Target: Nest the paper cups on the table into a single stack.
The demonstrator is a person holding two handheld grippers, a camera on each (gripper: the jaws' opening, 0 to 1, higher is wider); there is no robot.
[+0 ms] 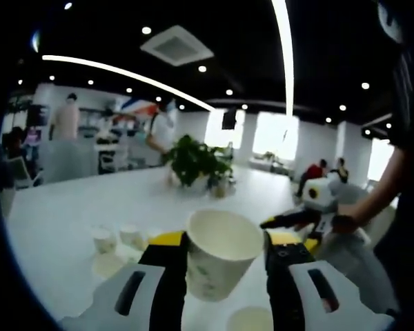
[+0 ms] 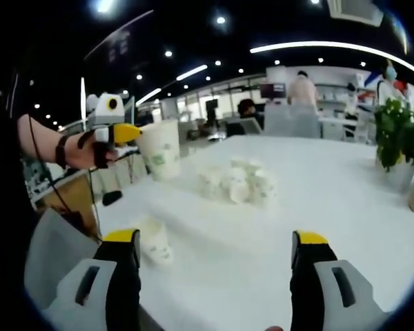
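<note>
In the left gripper view, small paper cups (image 1: 116,240) stand and lie in a loose group on the white tabletop (image 1: 69,214) at the left, beside the left tool (image 1: 224,249). Its yellow-tipped jaws pinch a held paper cup (image 1: 219,254), upright and open-mouthed, with green print on its side. Just below, between the jaws, the rim of a lone cup (image 1: 249,320) shows on the tabletop. Beyond stands a potted plant (image 1: 196,162), with people behind it at the far left. To the right, the right tool (image 1: 316,207) comes into view, gripped by a person's hand.

In the right gripper view, the left tool (image 2: 121,134) appears at the left, held up off the tabletop edge with the held paper cup (image 2: 159,149) against its yellow tip. A fallen cup (image 2: 155,243) lies near the right tool's own left jaw. The right tool (image 2: 216,252) is spread wide with nothing between its jaws. A cluster of cups (image 2: 236,181) sits further ahead on the tabletop (image 2: 331,186), blurred. The potted plant (image 2: 399,141) stands at the far right.
</note>
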